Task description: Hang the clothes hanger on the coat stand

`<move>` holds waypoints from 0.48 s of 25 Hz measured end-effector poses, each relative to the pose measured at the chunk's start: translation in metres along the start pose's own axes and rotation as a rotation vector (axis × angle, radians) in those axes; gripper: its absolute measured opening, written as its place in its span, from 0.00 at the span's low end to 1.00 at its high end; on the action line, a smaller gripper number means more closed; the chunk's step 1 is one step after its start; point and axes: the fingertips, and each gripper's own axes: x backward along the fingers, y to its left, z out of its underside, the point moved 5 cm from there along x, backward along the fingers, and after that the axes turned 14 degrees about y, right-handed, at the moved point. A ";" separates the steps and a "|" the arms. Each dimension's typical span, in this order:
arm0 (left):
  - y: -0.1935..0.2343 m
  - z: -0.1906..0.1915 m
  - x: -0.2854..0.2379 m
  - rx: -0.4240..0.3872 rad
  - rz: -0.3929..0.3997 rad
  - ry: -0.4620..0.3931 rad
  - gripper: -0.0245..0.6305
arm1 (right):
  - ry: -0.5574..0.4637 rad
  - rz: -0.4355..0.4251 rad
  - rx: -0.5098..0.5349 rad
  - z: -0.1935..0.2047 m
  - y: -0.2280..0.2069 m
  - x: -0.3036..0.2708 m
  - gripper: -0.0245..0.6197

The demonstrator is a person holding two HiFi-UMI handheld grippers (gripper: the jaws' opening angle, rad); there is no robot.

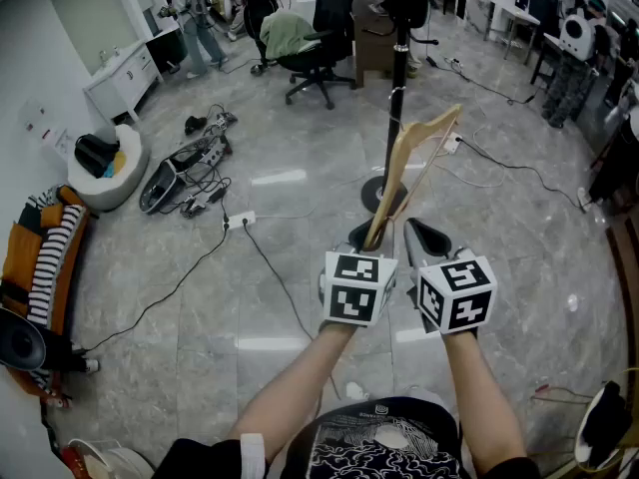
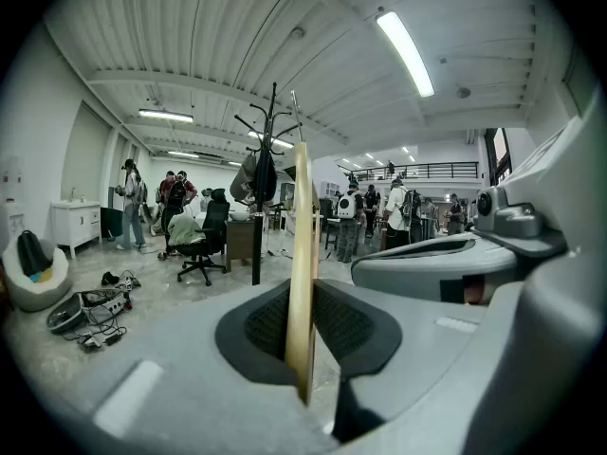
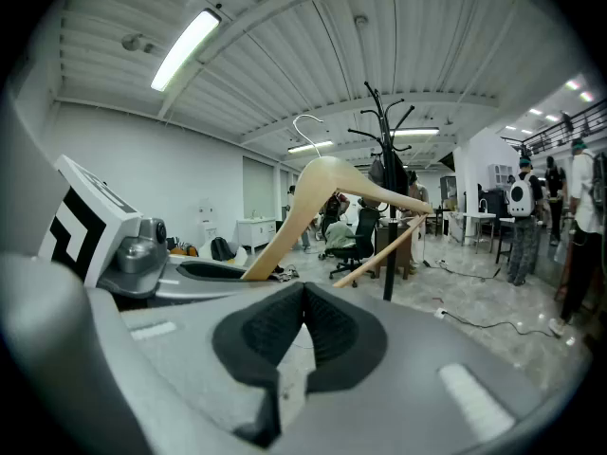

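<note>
A wooden clothes hanger (image 1: 414, 158) with a metal hook rises up and away from my left gripper (image 1: 367, 236), which is shut on one end of it. In the left gripper view the hanger (image 2: 302, 254) stands edge-on, clamped between the dark pads of the gripper (image 2: 305, 320). The black coat stand (image 1: 397, 88) stands just beyond on its round base, its top arms (image 2: 270, 121) showing behind the hanger. My right gripper (image 1: 424, 236) sits beside the left, shut with nothing in it (image 3: 302, 320). Its view shows the hanger (image 3: 322, 188) to the left of the stand (image 3: 387, 207).
A black office chair (image 1: 319, 43) with a green garment stands behind the stand. A power strip and cables (image 1: 238, 221) and gear (image 1: 185, 168) lie on the floor at left. A white beanbag (image 1: 105, 163) and striped cloth (image 1: 50, 257) sit far left. People stand at the back.
</note>
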 end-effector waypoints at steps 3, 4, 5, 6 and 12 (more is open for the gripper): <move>0.002 -0.004 0.001 -0.011 -0.001 0.012 0.11 | -0.004 0.003 -0.003 -0.005 -0.002 -0.003 0.04; 0.004 -0.005 0.002 -0.014 -0.003 0.014 0.11 | -0.004 0.003 -0.002 -0.006 -0.002 -0.005 0.04; 0.006 -0.005 0.002 -0.016 -0.006 0.014 0.11 | -0.003 0.003 -0.002 -0.007 -0.001 -0.006 0.04; 0.008 -0.005 0.001 -0.017 -0.009 0.014 0.11 | -0.004 0.002 -0.002 -0.007 -0.001 -0.008 0.04; 0.015 -0.006 -0.015 -0.020 -0.025 0.025 0.11 | -0.011 -0.010 -0.007 -0.008 -0.012 -0.022 0.04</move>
